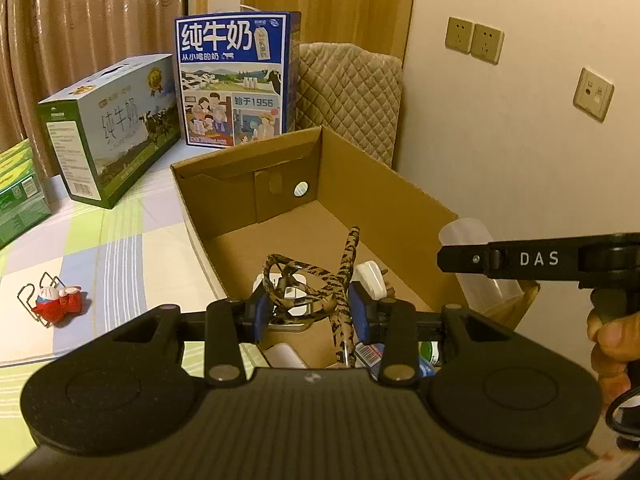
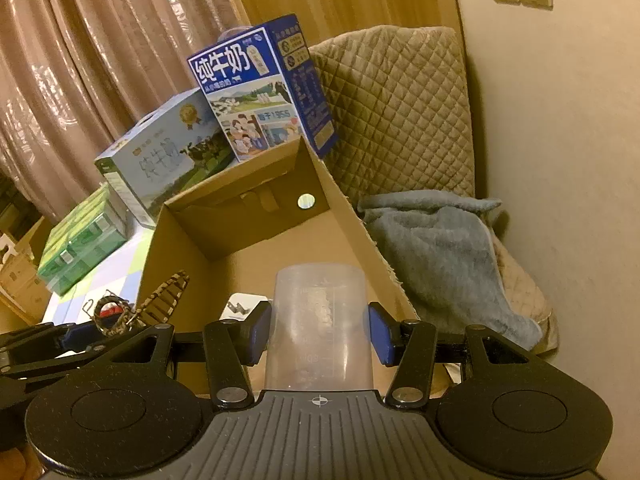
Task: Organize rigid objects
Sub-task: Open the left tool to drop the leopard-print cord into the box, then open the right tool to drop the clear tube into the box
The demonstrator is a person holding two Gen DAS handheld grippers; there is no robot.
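We see the left gripper clamped on a camouflage-patterned cord, held above the near end of an open cardboard box. The right gripper is clamped on a translucent measuring cup, which hangs over the same box beside its right wall. Below the cord lie a white plug adapter and other small items we cannot identify; the far half of the box floor is bare and offers free room. The box walls rise on the left, right and far sides, bounding any sideways motion. Outside the left wall, a red figurine with a wire frame rests on the checked cloth. Behind the box stand a blue milk carton and a green-and-white carton. To the right, a quilted cover and a blue towel lie against the wall.
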